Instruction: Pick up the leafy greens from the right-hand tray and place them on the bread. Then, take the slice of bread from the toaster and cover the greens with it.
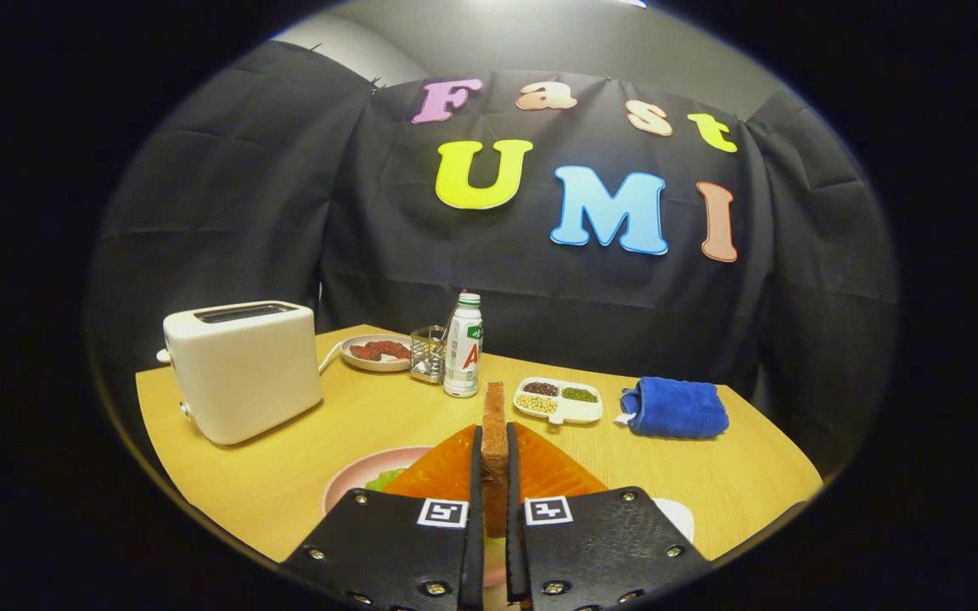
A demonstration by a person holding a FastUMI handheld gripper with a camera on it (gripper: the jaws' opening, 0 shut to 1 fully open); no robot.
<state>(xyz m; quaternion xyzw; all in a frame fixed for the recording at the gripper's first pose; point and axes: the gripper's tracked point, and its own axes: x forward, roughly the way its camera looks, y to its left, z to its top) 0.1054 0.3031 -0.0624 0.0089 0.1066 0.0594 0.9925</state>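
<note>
Tool (494, 475): clenched on the bread slice (494, 424), held upright on edge between both fingers.
Pink plate (353, 484): just below, leafy greens (385, 479) on it.
Toaster (243, 369): on the table (387, 416), well apart.

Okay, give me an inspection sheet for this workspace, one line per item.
Surface: wooden table, level.
Job's things: bread slice held upright on edge; greens on pink plate below; toaster on the far side of the plate, slot looks empty.
Clutter: bottle, glass holder, plate of red food, divided bean dish, blue towel.
Grippers: tool shut on bread slice.
Cables: white cord behind toaster.
Surroundings: black cloth wall.
</note>
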